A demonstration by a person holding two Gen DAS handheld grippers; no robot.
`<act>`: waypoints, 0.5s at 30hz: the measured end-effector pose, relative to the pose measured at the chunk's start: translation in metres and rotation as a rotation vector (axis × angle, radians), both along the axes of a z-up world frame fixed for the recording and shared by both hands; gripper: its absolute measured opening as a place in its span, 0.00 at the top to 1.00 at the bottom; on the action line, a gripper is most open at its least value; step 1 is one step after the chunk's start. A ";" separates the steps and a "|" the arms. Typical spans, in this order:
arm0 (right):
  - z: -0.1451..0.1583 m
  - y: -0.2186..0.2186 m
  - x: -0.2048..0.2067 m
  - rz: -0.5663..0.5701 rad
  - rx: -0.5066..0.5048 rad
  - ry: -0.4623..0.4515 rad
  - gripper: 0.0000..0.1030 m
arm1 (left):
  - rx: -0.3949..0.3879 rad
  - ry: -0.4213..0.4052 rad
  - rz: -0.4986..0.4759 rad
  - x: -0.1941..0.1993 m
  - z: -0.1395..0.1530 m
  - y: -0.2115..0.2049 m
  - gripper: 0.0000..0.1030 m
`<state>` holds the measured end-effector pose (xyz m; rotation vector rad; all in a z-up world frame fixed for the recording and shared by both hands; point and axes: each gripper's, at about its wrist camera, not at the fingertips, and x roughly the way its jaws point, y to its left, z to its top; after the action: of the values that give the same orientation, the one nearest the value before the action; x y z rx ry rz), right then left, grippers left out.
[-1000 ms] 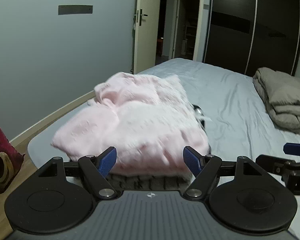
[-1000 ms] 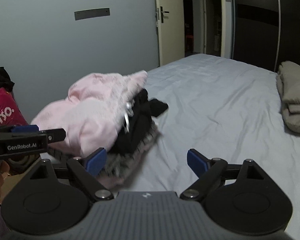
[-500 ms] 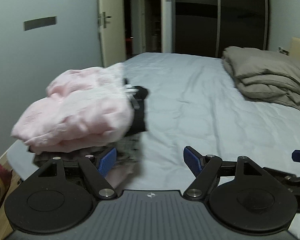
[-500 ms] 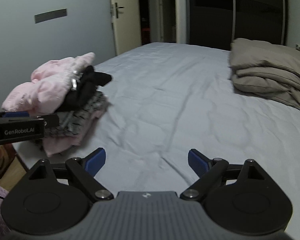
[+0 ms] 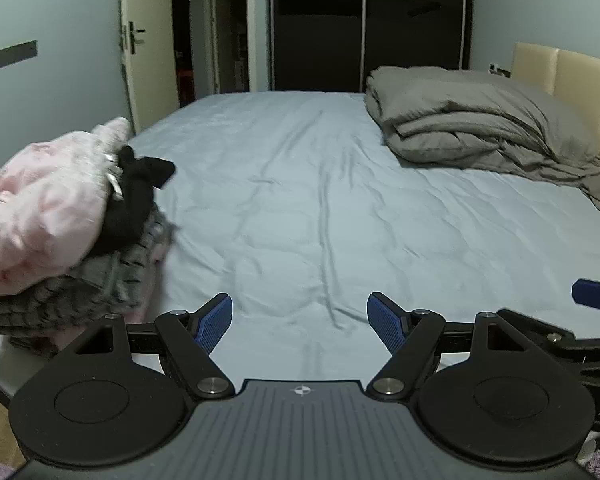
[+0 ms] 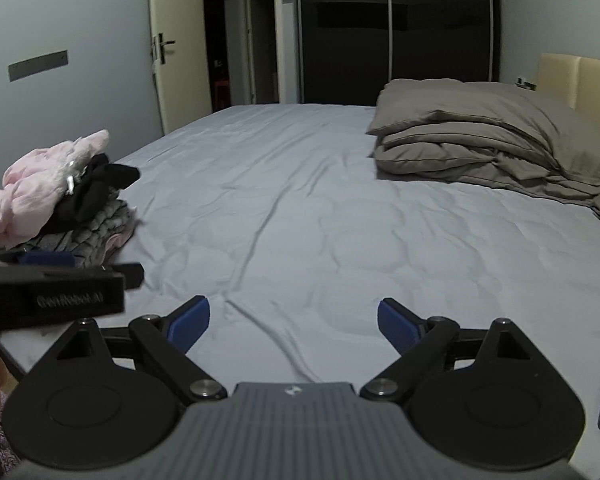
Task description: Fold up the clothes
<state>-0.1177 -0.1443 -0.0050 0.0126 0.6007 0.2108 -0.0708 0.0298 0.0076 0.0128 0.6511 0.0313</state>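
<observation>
Now both my left tongs point(image 5: 300, 322) and right tongs point(image 6: 293, 326) gape, empty; the clothes pile point(image 5: 66, 228) sits to their left on the bed point(image 5: 320, 200), soft, floppy, probably best pinched at an edge.

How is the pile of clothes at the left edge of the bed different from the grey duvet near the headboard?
The pile of clothes mixes colours: pink on top, black in the middle, grey stripes below. The grey duvet is a single grey-brown piece. The pile of clothes looks smaller and loosely heaped; the grey duvet looks larger and lies in flat folded layers. Both rest on the light blue sheet.
</observation>
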 end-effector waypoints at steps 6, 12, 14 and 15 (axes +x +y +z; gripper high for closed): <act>-0.009 -0.020 0.000 -0.056 0.010 -0.005 0.09 | -0.022 0.020 -0.028 0.010 -0.006 -0.017 0.28; -0.017 -0.033 0.003 -0.088 0.027 0.006 0.09 | -0.037 0.043 -0.038 0.018 -0.013 -0.027 0.27; -0.018 -0.034 0.003 -0.091 0.028 0.007 0.09 | -0.010 0.045 -0.032 0.018 -0.015 -0.031 0.27; -0.018 -0.034 0.003 -0.092 0.030 0.007 0.09 | 0.006 0.046 -0.027 0.018 -0.016 -0.032 0.27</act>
<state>-0.1145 -0.1787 -0.0234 0.0695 0.6028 0.1302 -0.0531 -0.0026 -0.0080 0.0282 0.6969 0.0074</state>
